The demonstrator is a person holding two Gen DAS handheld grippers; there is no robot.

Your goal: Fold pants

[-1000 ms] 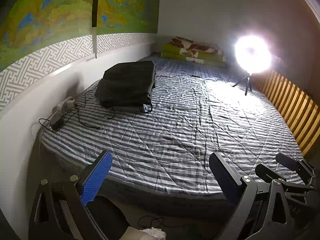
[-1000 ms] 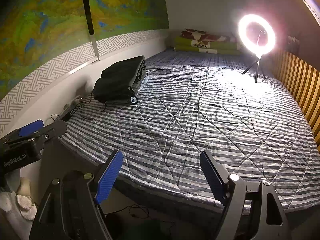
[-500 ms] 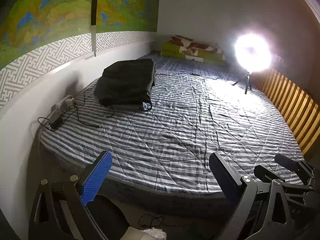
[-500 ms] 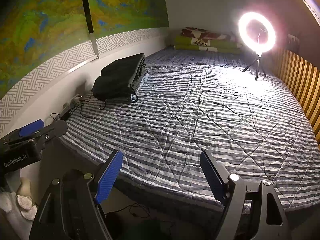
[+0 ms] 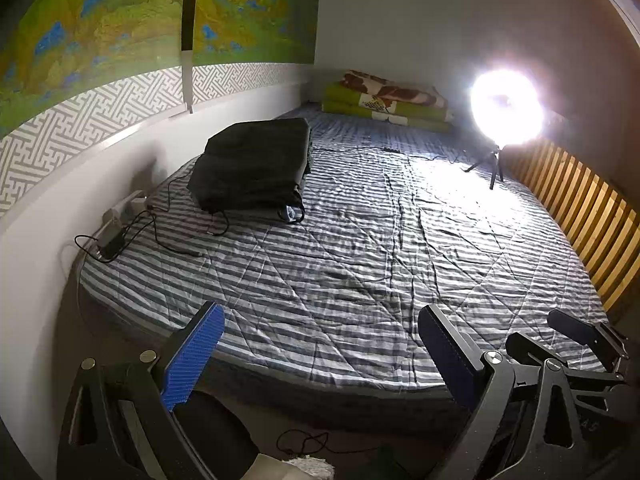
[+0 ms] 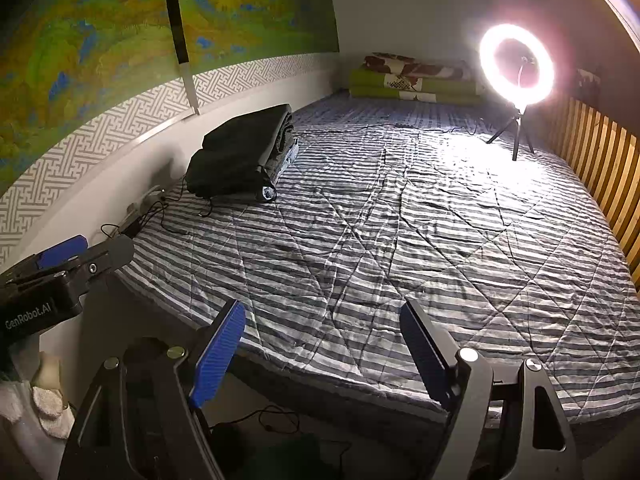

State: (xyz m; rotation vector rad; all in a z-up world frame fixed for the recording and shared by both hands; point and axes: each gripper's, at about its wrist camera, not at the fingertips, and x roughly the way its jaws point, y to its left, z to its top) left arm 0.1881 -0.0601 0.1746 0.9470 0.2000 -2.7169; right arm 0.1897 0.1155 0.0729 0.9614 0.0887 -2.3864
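Observation:
A stack of folded dark pants (image 5: 254, 164) (image 6: 240, 152) lies on the striped bed (image 5: 360, 260) (image 6: 400, 232) at its left side, near the wall. My left gripper (image 5: 320, 356) hangs open over the bed's near edge with nothing between its blue pads. My right gripper (image 6: 322, 354) is also open and empty, held at the same near edge. In the left wrist view the right gripper (image 5: 576, 340) shows at the lower right. In the right wrist view the left gripper (image 6: 60, 268) shows at the left edge. Both are far from the stack.
A lit ring light on a tripod (image 5: 504, 108) (image 6: 516, 68) stands at the bed's far right. Folded green bedding (image 5: 384, 104) lies at the head. A power strip and cables (image 5: 120, 228) sit by the left wall. Wooden slats (image 5: 584, 208) line the right side.
Both views have shifted slightly; the bed and stack sit a little lower in the frame. Both grippers remain open and empty.

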